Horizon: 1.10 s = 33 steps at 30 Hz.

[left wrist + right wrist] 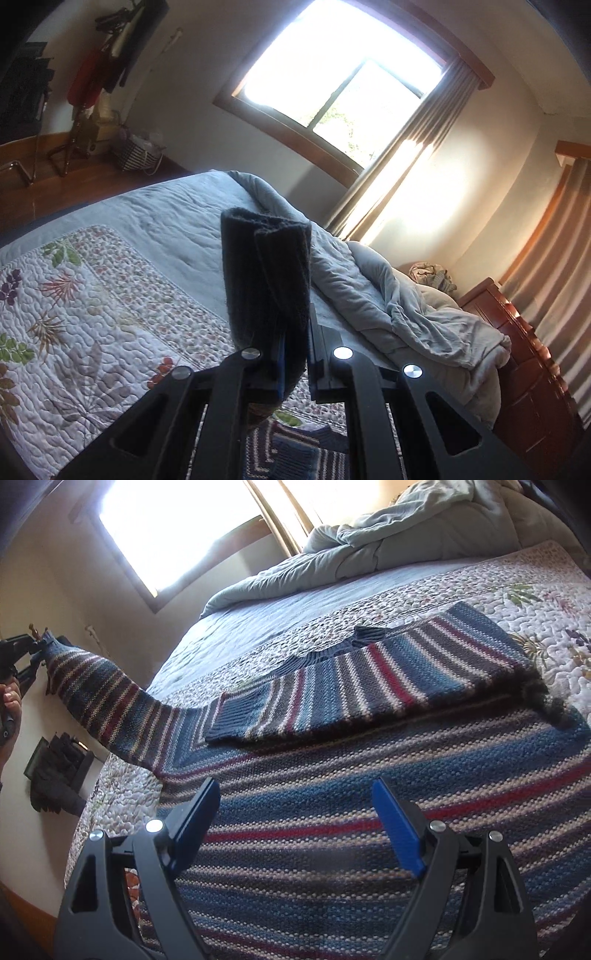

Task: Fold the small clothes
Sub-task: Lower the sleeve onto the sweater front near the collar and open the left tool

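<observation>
A striped knit sweater in blue, red, grey and cream lies on the floral quilt. One sleeve is folded across its body. The other sleeve is stretched up off the bed to the left. My left gripper is shut on that sleeve's dark cuff and holds it in the air; it also shows in the right wrist view. My right gripper is open and empty, just above the sweater's body.
A crumpled grey duvet lies at the head of the bed. A wooden headboard stands beyond it. A bright window with curtains is behind. A clothes rack and basket stand on the wooden floor.
</observation>
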Each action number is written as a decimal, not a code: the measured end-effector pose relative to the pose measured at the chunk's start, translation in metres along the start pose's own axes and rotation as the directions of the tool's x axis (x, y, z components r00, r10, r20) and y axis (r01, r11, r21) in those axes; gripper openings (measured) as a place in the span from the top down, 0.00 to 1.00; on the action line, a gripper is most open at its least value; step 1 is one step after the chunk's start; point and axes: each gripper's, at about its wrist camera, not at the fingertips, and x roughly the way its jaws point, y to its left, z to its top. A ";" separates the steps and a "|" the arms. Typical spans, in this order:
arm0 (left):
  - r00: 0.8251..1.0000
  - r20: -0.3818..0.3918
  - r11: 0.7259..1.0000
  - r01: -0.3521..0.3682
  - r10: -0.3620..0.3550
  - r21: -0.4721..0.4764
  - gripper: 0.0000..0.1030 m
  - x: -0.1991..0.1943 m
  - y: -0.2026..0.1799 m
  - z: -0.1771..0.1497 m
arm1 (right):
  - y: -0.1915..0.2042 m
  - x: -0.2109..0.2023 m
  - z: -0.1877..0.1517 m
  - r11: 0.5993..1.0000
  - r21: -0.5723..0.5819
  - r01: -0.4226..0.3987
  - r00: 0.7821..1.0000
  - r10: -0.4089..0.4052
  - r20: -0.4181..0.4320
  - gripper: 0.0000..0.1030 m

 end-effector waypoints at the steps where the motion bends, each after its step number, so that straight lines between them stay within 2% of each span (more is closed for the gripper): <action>1: 1.000 -0.007 1.000 0.005 -0.005 0.011 0.92 0.002 -0.014 -0.004 | -0.004 -0.003 0.001 1.000 0.006 0.000 1.000 0.000 0.003 0.19; 12: 0.993 -0.095 0.990 0.080 -0.070 0.112 0.92 0.040 -0.131 -0.077 | -0.071 -0.051 0.019 0.994 0.104 0.030 0.997 -0.037 0.068 0.18; 18: 0.984 -0.157 0.977 0.117 -0.089 0.177 0.92 0.068 -0.184 -0.134 | -0.105 -0.068 0.023 0.987 0.156 0.044 0.995 -0.058 0.086 0.18; 26: 0.971 -0.230 0.957 0.120 -0.058 0.265 0.92 0.110 -0.220 -0.227 | -0.128 -0.080 0.025 0.978 0.208 0.026 0.994 -0.047 0.095 0.18; 33: 0.945 -0.326 0.957 0.103 -0.009 0.271 0.92 0.150 -0.224 -0.310 | -0.132 -0.084 0.028 0.972 0.236 0.010 0.994 -0.036 0.106 0.18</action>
